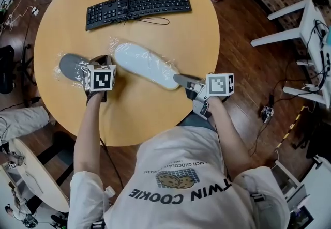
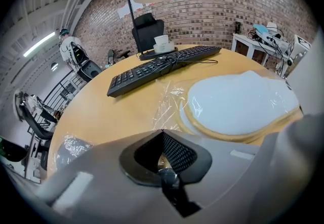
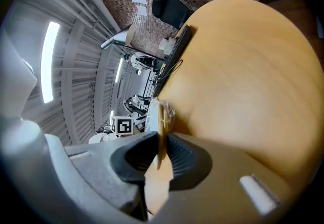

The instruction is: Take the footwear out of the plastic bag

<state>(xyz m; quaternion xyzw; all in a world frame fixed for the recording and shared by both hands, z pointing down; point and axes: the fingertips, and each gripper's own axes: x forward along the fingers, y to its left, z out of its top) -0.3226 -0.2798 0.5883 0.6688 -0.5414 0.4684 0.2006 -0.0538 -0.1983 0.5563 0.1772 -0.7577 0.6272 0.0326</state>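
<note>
Pinching the sole edge of the white slipper (image 1: 145,64), your right gripper (image 1: 179,78) was closed on it. Your left gripper (image 1: 102,60) was clamped on the plastic bag (image 1: 111,45). Film covered this slipper and the grey slipper (image 1: 71,65) on the table (image 1: 155,31), so the removal seemed only started.

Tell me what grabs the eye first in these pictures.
A white-soled slipper inside a clear plastic bag lies in the middle of the round table, its near end pinched by the right gripper. The left gripper clamps the plastic by a grey slipper at left; a black keyboard sits behind.
</note>
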